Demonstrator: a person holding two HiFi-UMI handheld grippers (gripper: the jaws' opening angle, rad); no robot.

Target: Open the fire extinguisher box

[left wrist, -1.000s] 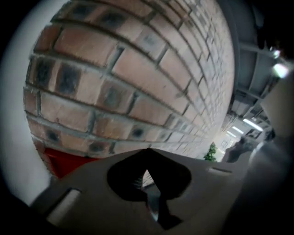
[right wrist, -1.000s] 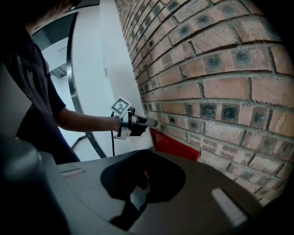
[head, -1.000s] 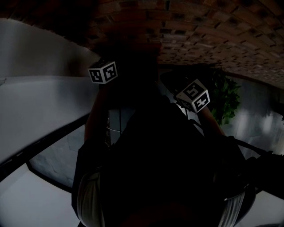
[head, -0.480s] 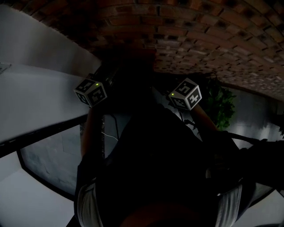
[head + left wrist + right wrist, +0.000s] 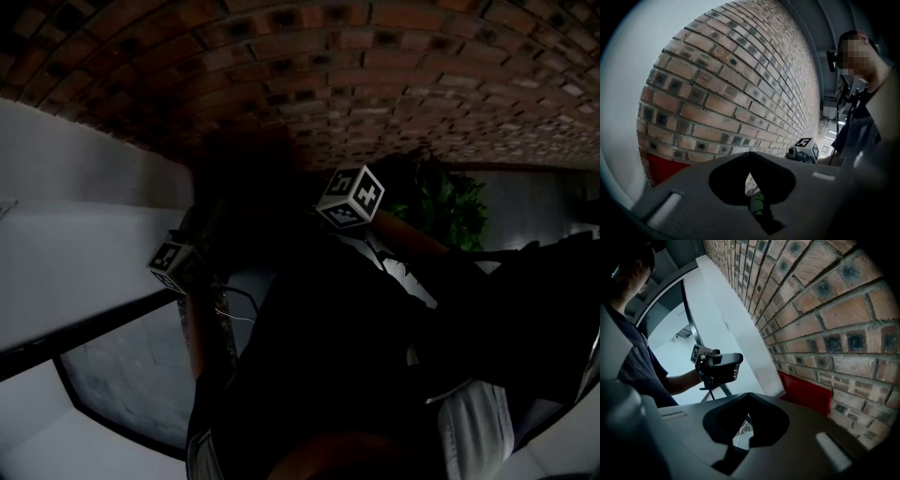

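The head view is very dark: the person's torso (image 5: 356, 375) fills everything from 3 through 6 to 8 o'clock as a black mass, the fire extinguisher box cannot be picked out there, and of the two tools only the marker cubes read clearly, one (image 5: 173, 261) at 9 o'clock and one (image 5: 350, 195) just past 12 o'clock, with a leafy plant (image 5: 452, 211) dimly at 2 o'clock. The fire extinguisher box (image 5: 806, 391) shows only as a red slab low on the brick wall (image 5: 820, 301), at 4 o'clock in the right gripper view and cut off at 8 o'clock behind the tool's body in the left gripper view; its door and latch cannot be made out. A white panel (image 5: 726, 319) runs along the wall and ends just beside the red slab. The left claw (image 5: 750, 157) is clenched on nothing, its tips meeting with bricks beyond them. The right claw (image 5: 749, 395) looks clenched and empty too, apart from the box. Seen from the right gripper view, a bare forearm reaches in from 9 o'clock and the hand (image 5: 704, 369) wraps the left tool's handle, holding it up roughly level near the wall, well apart from the red slab
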